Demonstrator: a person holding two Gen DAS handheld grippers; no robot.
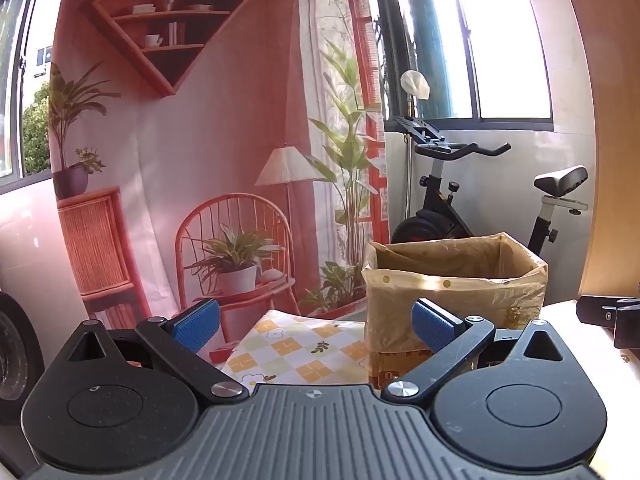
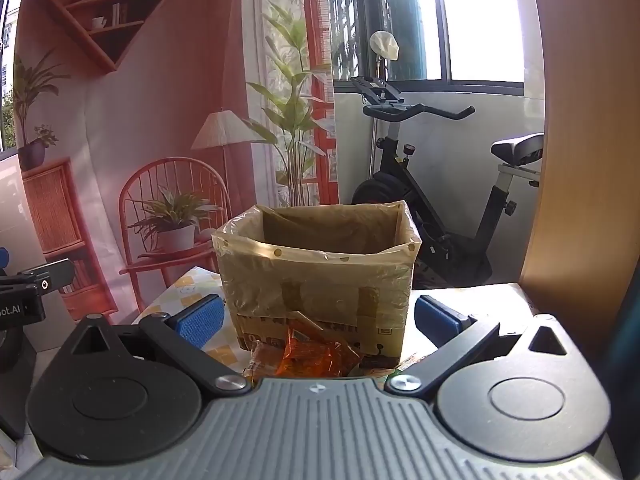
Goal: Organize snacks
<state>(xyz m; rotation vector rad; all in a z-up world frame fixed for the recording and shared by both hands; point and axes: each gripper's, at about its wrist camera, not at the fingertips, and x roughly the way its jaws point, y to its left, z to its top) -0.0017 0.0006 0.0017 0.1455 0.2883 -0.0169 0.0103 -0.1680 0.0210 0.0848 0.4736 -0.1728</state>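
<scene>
A cardboard box (image 2: 320, 280) lined with a yellowish plastic bag stands open on the table; it also shows in the left wrist view (image 1: 456, 284), to the right of centre. Orange snack packets (image 2: 316, 354) lie on the table against the box's near side. My right gripper (image 2: 316, 320) is open and empty, its blue pads either side of the box front, just above the packets. My left gripper (image 1: 316, 324) is open and empty over the checked tablecloth (image 1: 304, 348), left of the box. The inside bottom of the box is hidden.
A printed room backdrop (image 1: 200, 140) hangs behind the table. An exercise bike (image 2: 440, 184) stands behind the box by the window. A wooden panel (image 2: 580, 140) rises at the right. The other gripper's body shows at the right edge of the left wrist view (image 1: 612, 316).
</scene>
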